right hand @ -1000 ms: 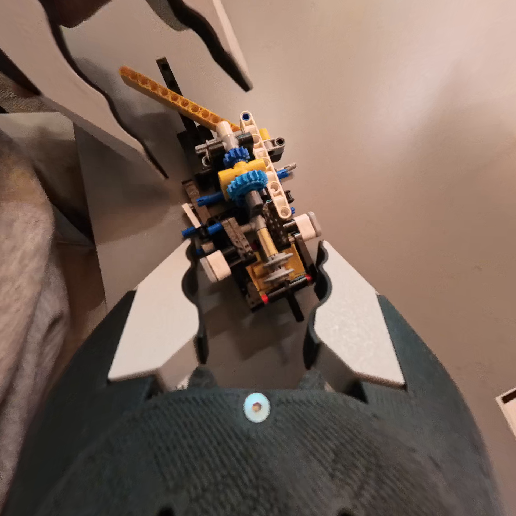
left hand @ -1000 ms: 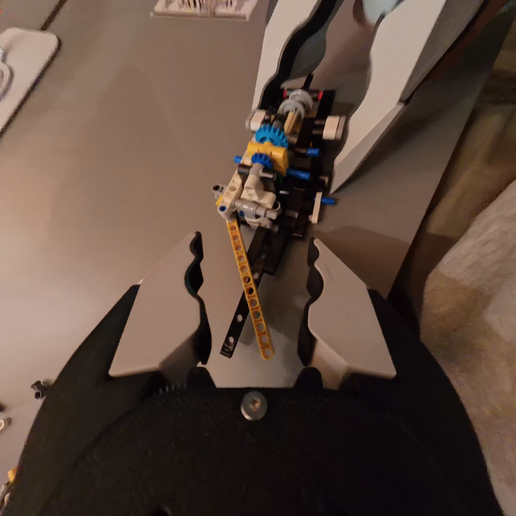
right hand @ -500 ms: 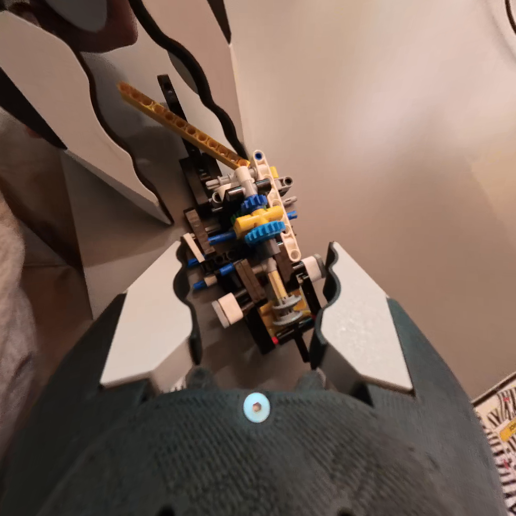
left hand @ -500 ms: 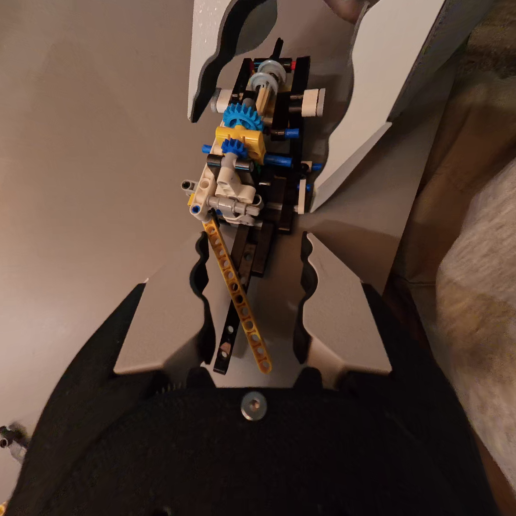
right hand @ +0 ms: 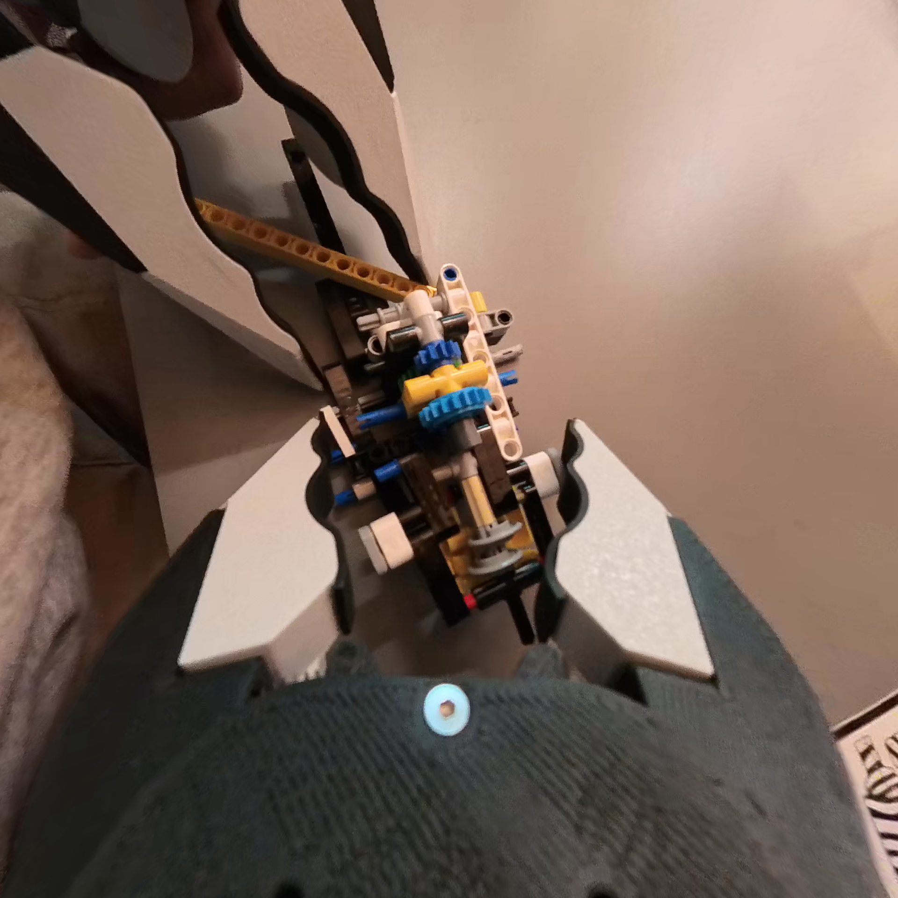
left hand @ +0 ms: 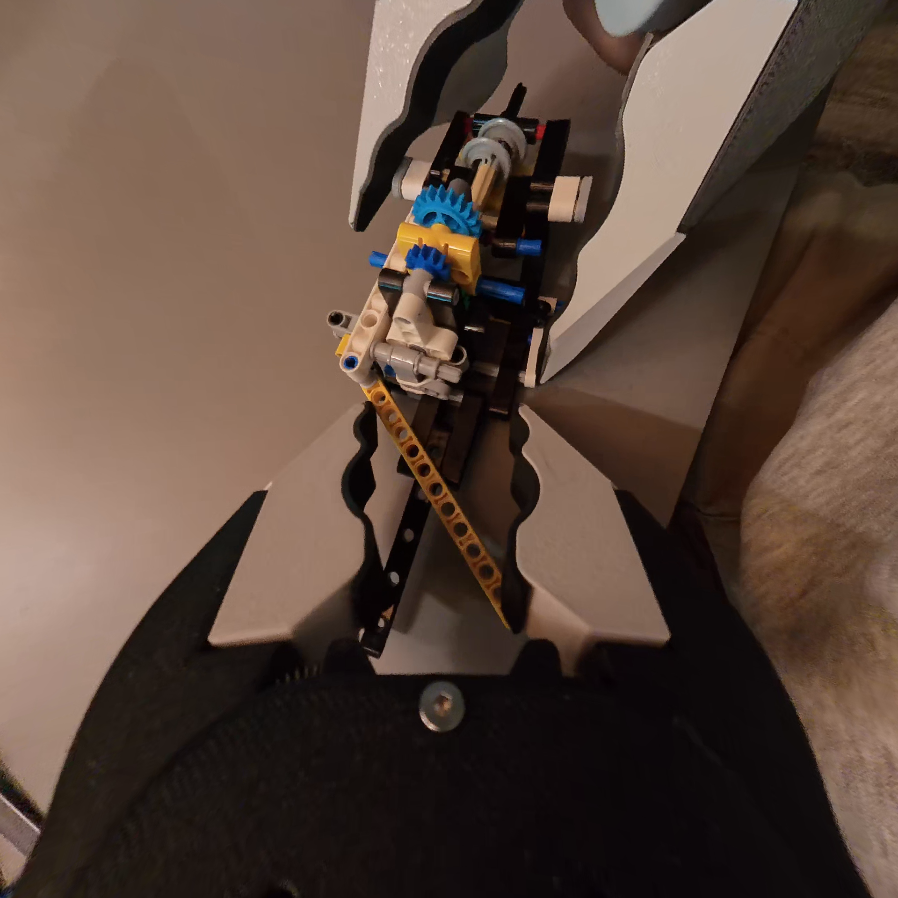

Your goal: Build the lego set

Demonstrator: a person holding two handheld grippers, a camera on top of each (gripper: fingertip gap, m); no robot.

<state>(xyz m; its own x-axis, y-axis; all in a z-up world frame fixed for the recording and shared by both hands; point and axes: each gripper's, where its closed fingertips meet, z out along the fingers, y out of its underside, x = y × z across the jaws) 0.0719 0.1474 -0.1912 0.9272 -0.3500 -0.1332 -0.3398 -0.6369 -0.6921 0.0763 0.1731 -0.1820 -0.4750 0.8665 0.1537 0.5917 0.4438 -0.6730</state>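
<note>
The lego model (left hand: pixel 437 257), with blue gears, a yellow block and a black frame, hangs between my two grippers. My left gripper (left hand: pixel 442 413) is closed around its two tail beams. The end of the yellow beam (left hand: pixel 437 491) meets the right pad and the black beam (left hand: pixel 403 549) lies against the left pad. My right gripper (right hand: pixel 444 427) is shut on the model's (right hand: pixel 447 388) other end. Its right pad presses the white hub (right hand: pixel 542 474) and its left fingertip meets the white side panel (right hand: pixel 335 432). The yellow beam (right hand: pixel 301 250) runs off into the left gripper's fingers (right hand: pixel 121 160).
The grey-brown table (left hand: pixel 146 291) lies below, and its edge runs down the right of the left wrist view. Pale carpet or fabric (left hand: pixel 826 486) lies beyond that edge. A black-and-white patterned sheet (right hand: pixel 874 777) lies at the lower right of the right wrist view.
Both grippers have moved in over the model and narrowed. The yellow beam has swung across to the left gripper's right pad. The model sits deeper in the right gripper.
</note>
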